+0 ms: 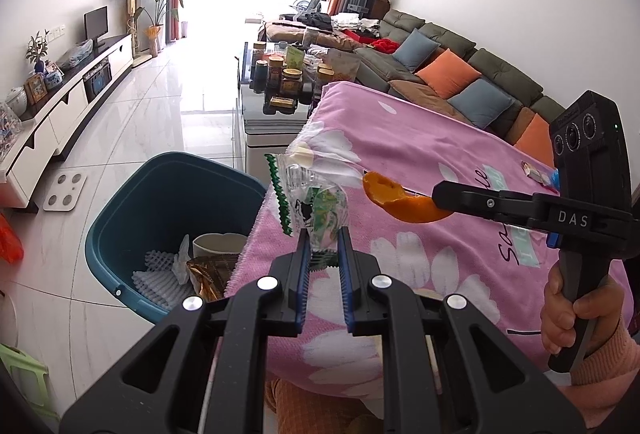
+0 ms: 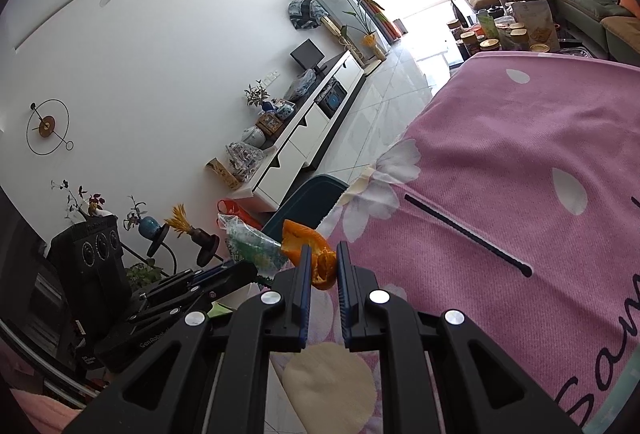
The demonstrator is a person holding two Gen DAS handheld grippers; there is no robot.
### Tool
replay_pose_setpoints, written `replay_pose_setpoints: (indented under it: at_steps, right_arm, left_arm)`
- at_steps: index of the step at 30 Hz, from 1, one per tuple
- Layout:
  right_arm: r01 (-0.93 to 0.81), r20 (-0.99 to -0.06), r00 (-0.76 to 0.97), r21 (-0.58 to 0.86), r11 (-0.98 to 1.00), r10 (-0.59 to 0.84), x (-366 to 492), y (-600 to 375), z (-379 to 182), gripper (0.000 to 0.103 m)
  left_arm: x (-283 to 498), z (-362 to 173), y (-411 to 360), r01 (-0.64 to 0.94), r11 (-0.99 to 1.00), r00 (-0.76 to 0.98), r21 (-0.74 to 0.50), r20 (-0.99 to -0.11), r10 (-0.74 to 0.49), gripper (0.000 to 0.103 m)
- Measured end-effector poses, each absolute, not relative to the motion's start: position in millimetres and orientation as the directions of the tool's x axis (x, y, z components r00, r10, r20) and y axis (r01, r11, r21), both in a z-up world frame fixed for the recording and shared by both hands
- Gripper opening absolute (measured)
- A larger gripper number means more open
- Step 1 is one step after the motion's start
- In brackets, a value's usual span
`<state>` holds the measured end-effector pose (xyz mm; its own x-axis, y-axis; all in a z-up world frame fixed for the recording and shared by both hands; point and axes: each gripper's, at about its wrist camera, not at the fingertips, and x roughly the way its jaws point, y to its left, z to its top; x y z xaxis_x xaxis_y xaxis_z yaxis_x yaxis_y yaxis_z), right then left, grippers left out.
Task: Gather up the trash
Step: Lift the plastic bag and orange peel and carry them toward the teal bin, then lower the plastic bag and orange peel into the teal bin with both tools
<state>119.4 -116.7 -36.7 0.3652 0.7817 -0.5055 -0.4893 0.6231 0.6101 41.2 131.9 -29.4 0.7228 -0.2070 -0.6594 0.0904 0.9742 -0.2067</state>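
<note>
My left gripper [image 1: 324, 234] is shut on a clear and green plastic wrapper [image 1: 310, 196], held above the left edge of the pink flowered cloth [image 1: 440, 138]. My right gripper [image 2: 323, 252] is shut on an orange peel [image 2: 308, 248]; the peel also shows in the left wrist view [image 1: 404, 200], just right of the wrapper. The right gripper [image 1: 438, 194] comes in from the right over the cloth. The wrapper shows in the right wrist view [image 2: 250, 240] left of the peel. A blue bin [image 1: 160, 218] stands on the floor left of the cloth, holding white foam nets, a gold wrapper and a pale cup.
A small wrapper [image 1: 538, 172] lies on the cloth at the far right. A pale round piece [image 2: 328, 382] lies near the cloth's edge. A glass coffee table [image 1: 276, 90] crowded with jars stands beyond. A sofa [image 1: 460, 74] runs right, a white TV cabinet [image 1: 60, 114] left.
</note>
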Motion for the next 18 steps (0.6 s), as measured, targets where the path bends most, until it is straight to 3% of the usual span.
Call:
replay_pose_setpoints:
  at_steps: [18]
  right_arm:
    - [-0.507,-0.508,0.345,0.606,0.613,0.789,124.3,-99.2,-33.5,0.011]
  left_arm:
    - [44.1,-29.9,142.1,0.062,0.977,0.731,-0.203,-0.657,-0.183,0.014]
